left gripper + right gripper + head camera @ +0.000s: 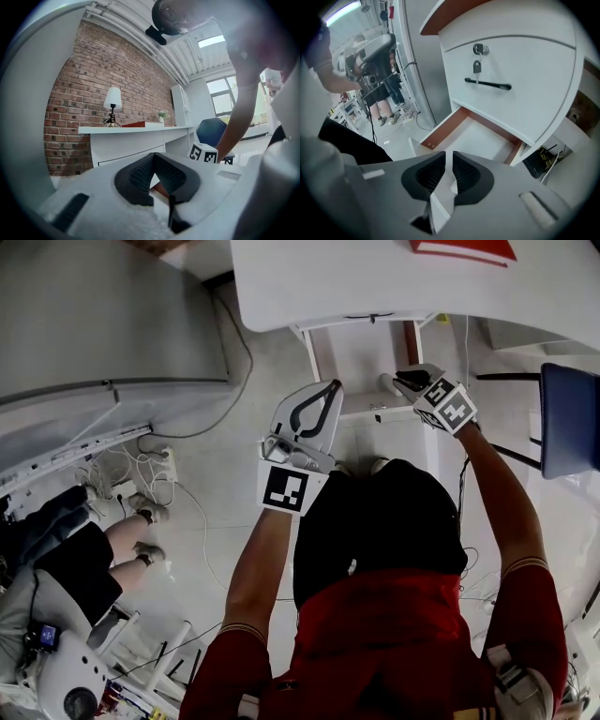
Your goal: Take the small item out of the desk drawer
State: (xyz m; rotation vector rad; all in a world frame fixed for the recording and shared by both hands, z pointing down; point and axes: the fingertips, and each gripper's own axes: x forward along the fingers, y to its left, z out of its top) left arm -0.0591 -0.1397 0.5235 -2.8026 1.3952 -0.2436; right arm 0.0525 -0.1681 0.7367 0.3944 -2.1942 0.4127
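1. Head view: right gripper (411, 381) hovers over the open drawer (356, 362) below the worktop (375, 277); left gripper (333, 387) is to its left.
2. Left gripper view: tips together, empty.
3. Right gripper view: jaws narrowly apart, gripping nothing. The visible drawer floor is bare and the small item is unseen; locate it before lowering.

At lower centre the drawer (483, 138) has its near end hidden behind the right gripper (449, 159) (contents there unseen).
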